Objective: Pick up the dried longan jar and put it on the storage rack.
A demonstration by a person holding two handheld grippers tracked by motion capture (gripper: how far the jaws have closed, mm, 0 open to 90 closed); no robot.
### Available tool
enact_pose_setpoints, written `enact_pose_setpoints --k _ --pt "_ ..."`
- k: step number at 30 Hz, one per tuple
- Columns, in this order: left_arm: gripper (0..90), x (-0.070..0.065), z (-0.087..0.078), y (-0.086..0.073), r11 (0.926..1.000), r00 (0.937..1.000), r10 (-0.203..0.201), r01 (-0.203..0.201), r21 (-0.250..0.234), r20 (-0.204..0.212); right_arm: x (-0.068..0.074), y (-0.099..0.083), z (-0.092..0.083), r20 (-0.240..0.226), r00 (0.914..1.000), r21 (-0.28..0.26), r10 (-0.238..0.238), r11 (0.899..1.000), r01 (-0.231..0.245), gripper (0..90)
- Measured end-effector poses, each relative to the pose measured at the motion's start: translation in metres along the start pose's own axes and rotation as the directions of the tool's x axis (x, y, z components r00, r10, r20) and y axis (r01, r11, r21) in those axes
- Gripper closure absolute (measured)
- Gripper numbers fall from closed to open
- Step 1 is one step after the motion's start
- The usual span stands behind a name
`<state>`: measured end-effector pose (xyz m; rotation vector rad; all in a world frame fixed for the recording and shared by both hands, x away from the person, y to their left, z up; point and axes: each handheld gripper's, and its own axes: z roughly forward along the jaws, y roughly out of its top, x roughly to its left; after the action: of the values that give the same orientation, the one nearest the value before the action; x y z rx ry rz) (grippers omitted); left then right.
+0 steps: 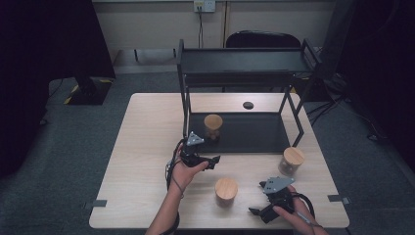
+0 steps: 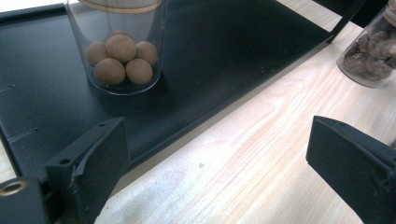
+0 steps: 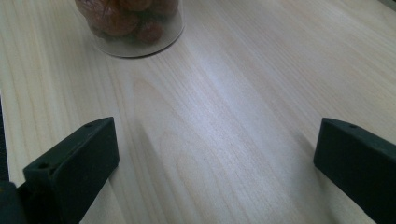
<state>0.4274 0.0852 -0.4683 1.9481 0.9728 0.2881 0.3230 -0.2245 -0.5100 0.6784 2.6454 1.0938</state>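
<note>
Three glass jars with wooden lids are seen, and the work in hand seems to concern the jar of round brown balls (image 1: 213, 128), which stands on the black lower shelf (image 1: 254, 134) of the rack, near its front left corner. This jar is judged to be stiff, smooth and breakable, of moderate weight, so it should be taken around the glass wall below the lid (image 1: 213, 120), with a gentle squeeze. The left gripper (image 1: 211, 162) is held just in front of the shelf edge, its jaws standing apart with nothing between them. The right gripper (image 1: 258, 211) rests near the front right corner of the table (image 1: 147, 147), its jaws also apart and empty. A second jar (image 1: 226, 191) stands near the front edge between the grippers, and a third jar (image 1: 291, 161) stands close to the right edge. In the left gripper view the balls (image 2: 122, 57) are shown clearly through the glass, which cannot be made out from the high view; the high view gives the whole rack and the upper shelf (image 1: 244, 61).
</note>
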Motion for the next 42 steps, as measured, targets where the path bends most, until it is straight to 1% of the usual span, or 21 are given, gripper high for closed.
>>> enact_pose_setpoints --k 7,8,13,18,21,23,29,42 --pt "5.9 0.001 -0.003 -0.003 1.0 1.0 -0.004 0.004 -0.002 0.004 0.0 0.0 0.0 0.0 1.0 0.0 0.0 1.0 0.0 0.0" --pt "5.9 0.001 -0.004 -0.004 1.0 1.0 0.0 0.0 -0.003 0.006 0.0 0.0 0.0 0.0 1.0 0.0 0.0 1.0 0.0 0.0" --pt "5.9 0.004 -0.008 -0.007 1.0 1.0 -0.002 0.002 0.0 -0.004 0.0 0.0 0.0 0.0 1.0 0.0 0.0 1.0 0.0 0.0" --pt "5.9 0.008 -0.012 -0.011 0.9999 0.9998 -0.015 0.015 -0.007 -0.01 0.0 0.0 0.0 0.0 1.0 0.0 0.0 1.0 0.0 0.0" --pt "5.9 0.009 -0.014 -0.012 0.9999 0.9999 -0.011 0.011 -0.006 -0.013 0.0 0.0 0.0 0.0 1.0 0.0 0.0 1.0 0.0 0.0" --pt "5.8 0.009 -0.015 -0.013 0.9998 0.9998 -0.018 0.017 -0.009 -0.013 0.0 0.0 0.0 0.0 1.0 0.0 0.0 1.0 0.0 0.0" --pt "5.9 0.011 -0.019 -0.016 0.9998 0.9998 -0.014 0.014 -0.014 -0.014 0.0 0.0 0.0 0.0 1.0 0.0 0.0 1.0 0.0 0.0" --pt "5.8 0.015 -0.029 -0.024 0.9997 0.9995 -0.02 0.019 -0.016 -0.025 0.0 0.0 0.0 0.0 1.0 0.0 0.0 1.0 0.0 0.0"
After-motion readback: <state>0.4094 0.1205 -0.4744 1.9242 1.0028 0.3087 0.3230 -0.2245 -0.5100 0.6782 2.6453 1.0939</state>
